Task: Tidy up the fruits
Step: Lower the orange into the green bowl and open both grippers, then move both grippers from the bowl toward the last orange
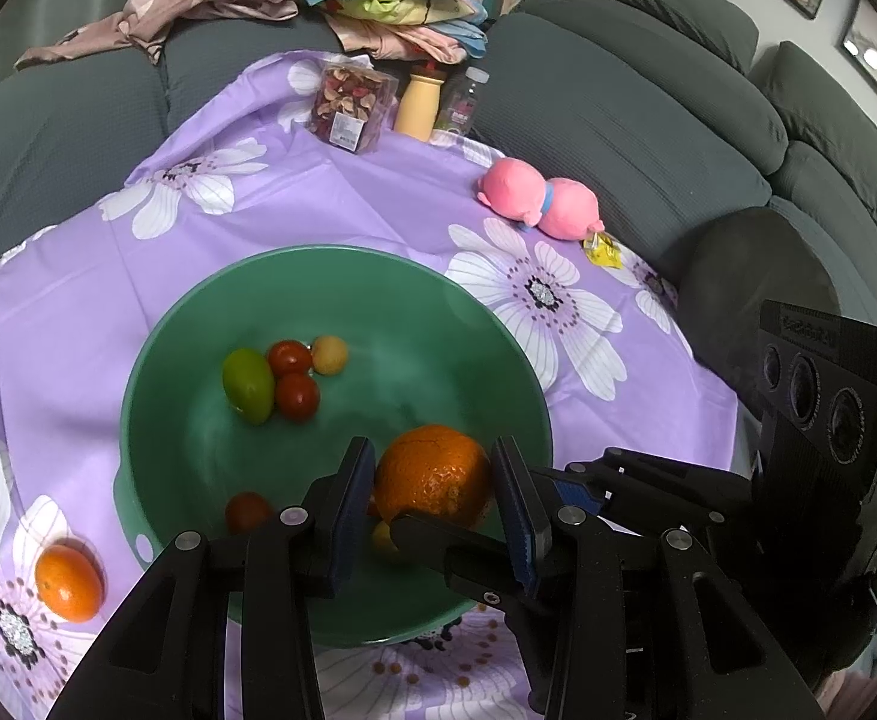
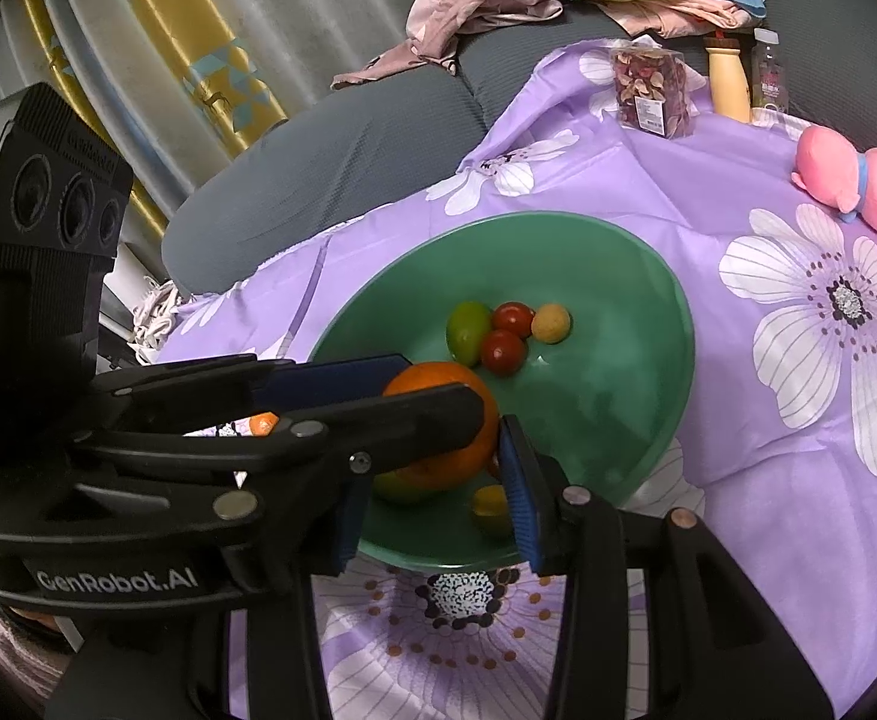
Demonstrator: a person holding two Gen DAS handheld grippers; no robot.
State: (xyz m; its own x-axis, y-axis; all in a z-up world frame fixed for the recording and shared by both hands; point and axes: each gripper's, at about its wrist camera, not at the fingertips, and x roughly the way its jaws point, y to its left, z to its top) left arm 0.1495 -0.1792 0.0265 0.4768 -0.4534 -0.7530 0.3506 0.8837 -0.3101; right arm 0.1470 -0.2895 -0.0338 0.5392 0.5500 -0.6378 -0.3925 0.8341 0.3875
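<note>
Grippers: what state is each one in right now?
Left gripper: closed on the orange.
Right gripper: fingers either side of the same orange; grip cannot be told.

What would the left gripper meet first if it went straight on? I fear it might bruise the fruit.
The big orange sits between the left gripper's fingers, so it would likely push deeper onto that fruit, then down onto the bowl. Depth is uncertain.

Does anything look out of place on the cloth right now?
Yes: one small orange still lies on the purple cloth, left of the green bowl, while the other fruit is inside. A pink plush toy also lies on the cloth.
</note>
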